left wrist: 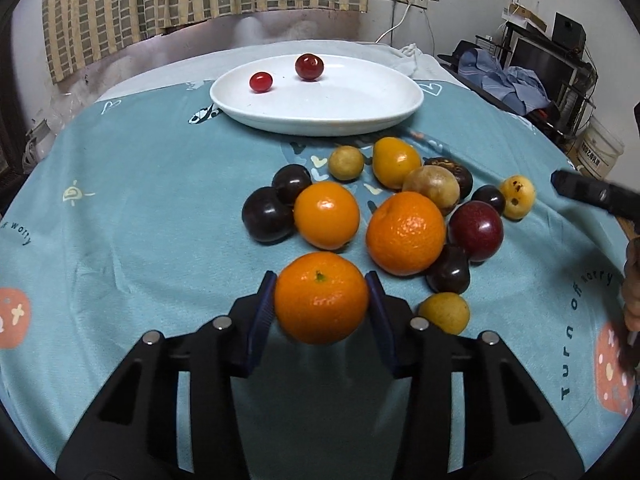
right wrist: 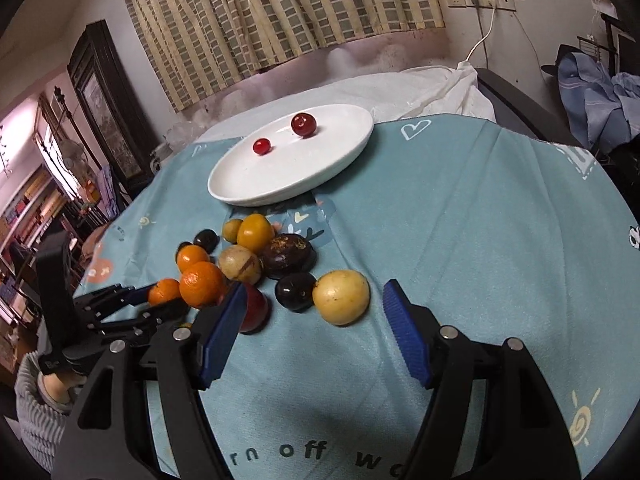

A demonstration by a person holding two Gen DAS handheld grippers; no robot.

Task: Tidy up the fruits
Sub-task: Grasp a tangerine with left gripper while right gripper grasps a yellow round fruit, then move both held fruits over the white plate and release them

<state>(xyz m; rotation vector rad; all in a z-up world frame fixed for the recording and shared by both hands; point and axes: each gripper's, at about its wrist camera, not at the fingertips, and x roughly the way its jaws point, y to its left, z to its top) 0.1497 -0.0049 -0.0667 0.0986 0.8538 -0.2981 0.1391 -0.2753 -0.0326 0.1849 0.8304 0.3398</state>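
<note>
My left gripper is shut on an orange at the near edge of a fruit pile; the same orange shows in the right wrist view between the left gripper's fingers. The pile holds oranges, dark plums, a red plum and yellow fruits on the blue cloth. A white oval plate beyond it holds two red cherries. My right gripper is open and empty, just before a yellow fruit and a dark plum. The plate lies farther back.
The blue printed tablecloth covers a round table. A white cloth lies behind the plate. Curtains and a wall stand at the back; clutter and clothes are off to the right.
</note>
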